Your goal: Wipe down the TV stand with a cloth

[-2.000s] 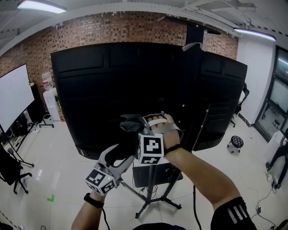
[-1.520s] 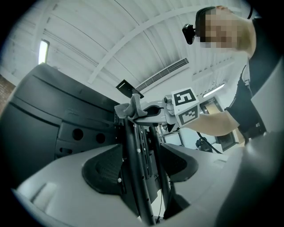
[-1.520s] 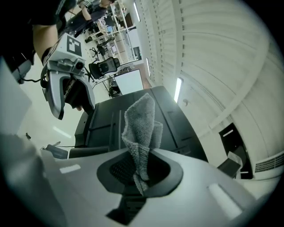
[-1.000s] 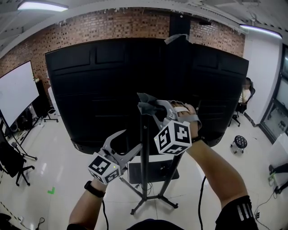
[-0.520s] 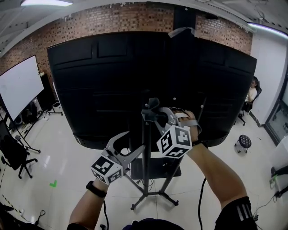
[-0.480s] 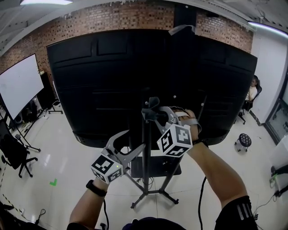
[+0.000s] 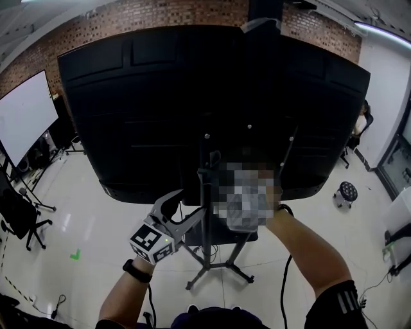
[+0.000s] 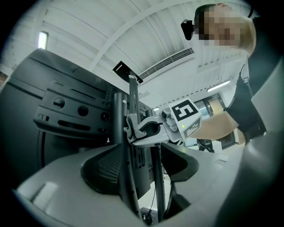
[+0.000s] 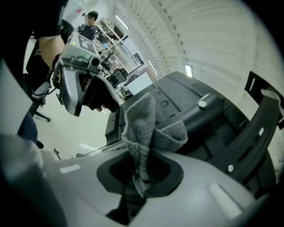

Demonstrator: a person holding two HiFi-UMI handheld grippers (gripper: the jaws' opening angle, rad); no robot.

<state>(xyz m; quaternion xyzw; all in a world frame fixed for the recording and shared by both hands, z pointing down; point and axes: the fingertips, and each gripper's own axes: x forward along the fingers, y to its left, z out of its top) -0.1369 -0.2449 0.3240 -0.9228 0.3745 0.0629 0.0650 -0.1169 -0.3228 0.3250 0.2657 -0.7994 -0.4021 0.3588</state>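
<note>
Now — right tool (image 9: pixel 142 175) clamps grey cloth (image 9: pixel 148 128) on TV stand pole (image 7: pixel 203 193); left tool (image 7: pixel 180 208) wide apart nearby.

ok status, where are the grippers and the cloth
left gripper open, holding nothing, stand pole ahead of its jaws. right gripper shut on grey cloth, pressed to that pole. nothing in the way.

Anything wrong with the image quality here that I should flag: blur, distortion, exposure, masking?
Head view: a mosaic patch hides most of the right gripper, the black TV panel is too dark for much detail, and barrel distortion bows the brick wall. Left gripper view: strong fisheye, dark corners, blurry foreground. Right gripper view: the cloth is sharp, weave visible; corners vignetted.
</note>
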